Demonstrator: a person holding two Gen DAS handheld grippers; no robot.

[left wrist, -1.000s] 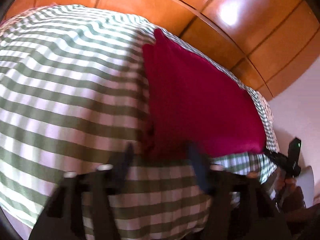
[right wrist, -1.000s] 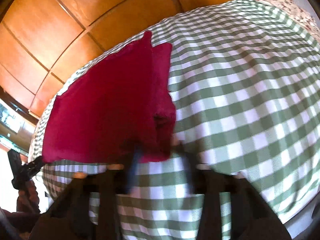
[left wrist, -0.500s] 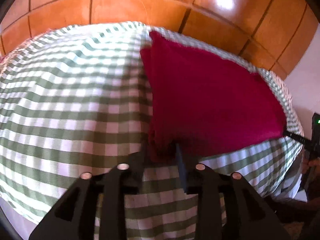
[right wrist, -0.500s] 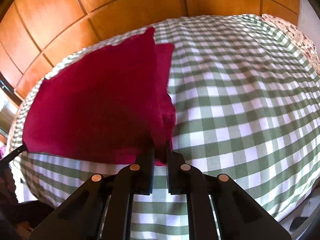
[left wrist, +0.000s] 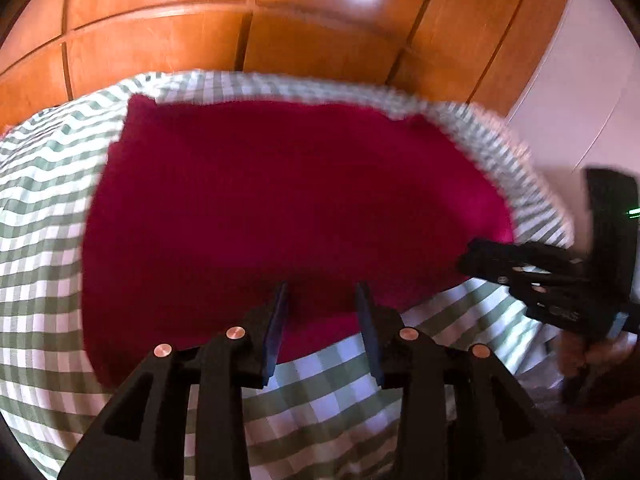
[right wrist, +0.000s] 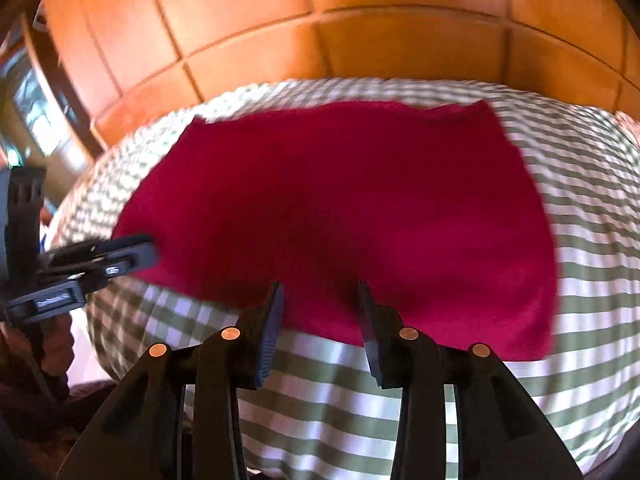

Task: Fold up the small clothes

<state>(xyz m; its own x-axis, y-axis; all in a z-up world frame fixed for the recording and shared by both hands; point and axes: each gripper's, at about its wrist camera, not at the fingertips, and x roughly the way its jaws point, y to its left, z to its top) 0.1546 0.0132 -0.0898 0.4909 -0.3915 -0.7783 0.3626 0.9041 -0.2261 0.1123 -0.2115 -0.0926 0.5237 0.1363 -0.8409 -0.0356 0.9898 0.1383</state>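
Note:
A dark red garment (left wrist: 280,208) (right wrist: 340,208) lies flat on the green-and-white checked bedcover (left wrist: 40,248) (right wrist: 592,240). In the left wrist view my left gripper (left wrist: 321,300) hovers over the garment's near edge. Its jaws are opening, with no cloth pinched between them. In the right wrist view my right gripper (right wrist: 320,300) hangs over the same near edge, jaws also opening with nothing between the pads. Each view shows the other tool from the side: the right gripper (left wrist: 520,268) at the cloth's right corner, the left gripper (right wrist: 96,258) at its left corner.
Glossy orange-brown wooden panels (left wrist: 280,40) (right wrist: 360,32) rise behind the bed. A pale wall (left wrist: 592,92) stands at the right. A hand (right wrist: 52,344) grips the left tool's handle. The cover drops away at the near edge (right wrist: 360,420).
Both grippers were shut on the red cloth's near corner and edge; now their jaws stand apart and the cloth lies spread flat. Both views have rolled and swung sideways along the bed.

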